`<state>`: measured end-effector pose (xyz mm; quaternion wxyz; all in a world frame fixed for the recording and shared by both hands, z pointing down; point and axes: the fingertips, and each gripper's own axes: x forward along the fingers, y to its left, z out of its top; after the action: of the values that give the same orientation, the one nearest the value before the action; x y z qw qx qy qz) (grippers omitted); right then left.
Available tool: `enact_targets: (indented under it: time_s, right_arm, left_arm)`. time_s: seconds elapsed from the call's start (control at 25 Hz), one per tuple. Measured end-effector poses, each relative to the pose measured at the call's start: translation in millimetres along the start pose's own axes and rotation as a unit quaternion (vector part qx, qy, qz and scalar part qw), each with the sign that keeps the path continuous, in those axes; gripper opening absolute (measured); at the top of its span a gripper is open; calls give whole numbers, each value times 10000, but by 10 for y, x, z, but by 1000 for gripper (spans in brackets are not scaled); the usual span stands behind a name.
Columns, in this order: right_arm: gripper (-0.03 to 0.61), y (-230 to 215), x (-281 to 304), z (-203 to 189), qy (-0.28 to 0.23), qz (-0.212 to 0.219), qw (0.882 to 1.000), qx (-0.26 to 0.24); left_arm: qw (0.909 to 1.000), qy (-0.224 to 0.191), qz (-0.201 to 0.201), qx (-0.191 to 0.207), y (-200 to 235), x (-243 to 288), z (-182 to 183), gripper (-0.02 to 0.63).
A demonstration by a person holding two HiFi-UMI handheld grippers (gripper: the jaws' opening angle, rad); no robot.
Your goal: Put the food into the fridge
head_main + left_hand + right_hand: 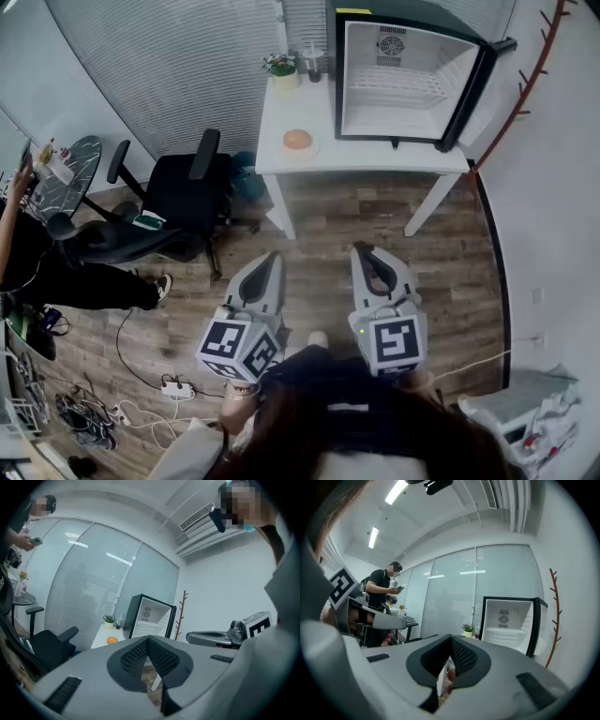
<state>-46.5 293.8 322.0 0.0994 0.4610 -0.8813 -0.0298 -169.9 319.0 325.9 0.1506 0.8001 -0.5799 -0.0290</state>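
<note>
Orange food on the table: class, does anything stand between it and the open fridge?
Nothing visible does. The orange food sits left of the fridge, whose door stands open; only bare table lies between them. The plant and cup stand farther back.

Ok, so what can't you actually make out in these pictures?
- Food on the table: too small in the head view and the left gripper view to tell what kind it is.
- Cup beside the plant: its contents are too small and dark in the head view.
- Person: cut off by the head view's left edge.
</note>
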Motion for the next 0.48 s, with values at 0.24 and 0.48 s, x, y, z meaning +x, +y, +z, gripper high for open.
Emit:
enact_targets:
  time_s: [0.24, 0.48]
  right_arm:
    - [-2, 96, 206, 57, -52, -30, 10000, -24]
    - [0, 151, 291, 60, 5, -67, 10000, -8]
  left_arm:
    - [9999, -84, -95, -33, 220, 64, 42, -7]
    - [9996, -3, -265, -117, 283, 155, 47, -8]
